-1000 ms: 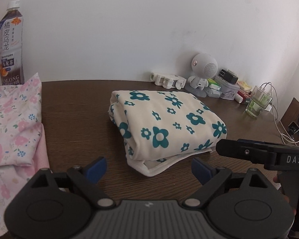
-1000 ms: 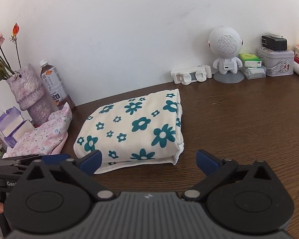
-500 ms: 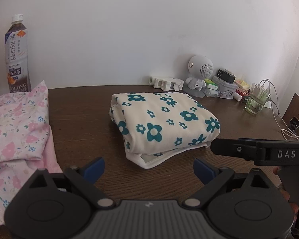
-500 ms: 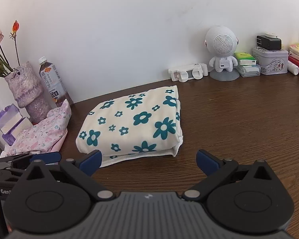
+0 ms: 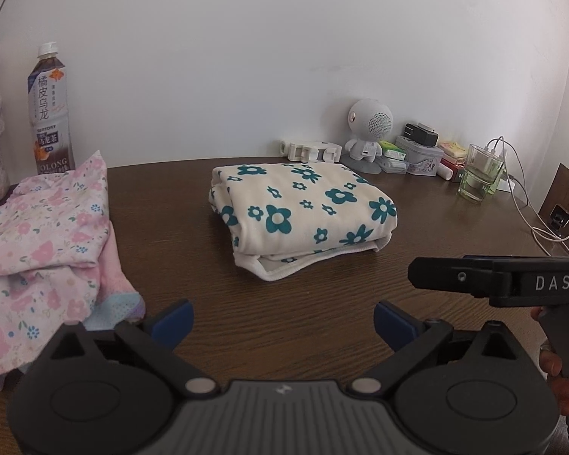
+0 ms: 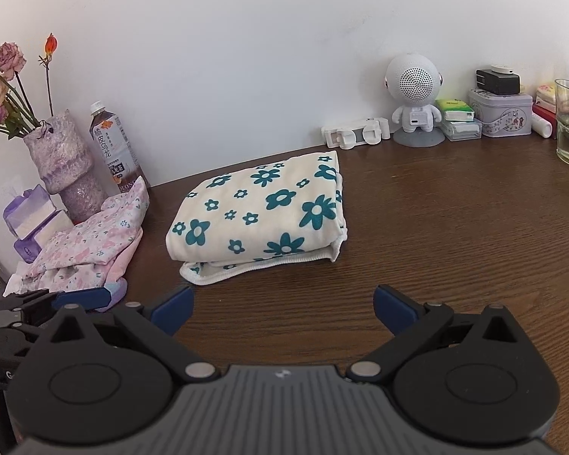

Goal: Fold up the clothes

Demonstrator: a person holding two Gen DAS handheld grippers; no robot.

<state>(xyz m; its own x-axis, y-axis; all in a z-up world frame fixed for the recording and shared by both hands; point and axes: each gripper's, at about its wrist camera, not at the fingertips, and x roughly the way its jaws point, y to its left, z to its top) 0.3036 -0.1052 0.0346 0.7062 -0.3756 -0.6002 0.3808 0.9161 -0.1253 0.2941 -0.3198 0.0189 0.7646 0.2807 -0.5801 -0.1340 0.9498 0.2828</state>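
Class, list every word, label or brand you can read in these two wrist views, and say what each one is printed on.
"橘皮乌龙", "SUNTORY", "OLONG": label of the brown tea bottle with a white cap.
"DAS": white letters on the black right gripper, seen in the left wrist view.
Green packet and patterned grey tin: print too small to read.

A tea bottle (image 5: pixel 51 110), robot-shaped speaker (image 5: pixel 370 129) and water glass (image 5: pixel 478 173) line the wall.

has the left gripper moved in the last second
Yes. The left gripper has backed away from the folded floral cloth, which sits smaller and farther off, while more of the pink clothes now shows.
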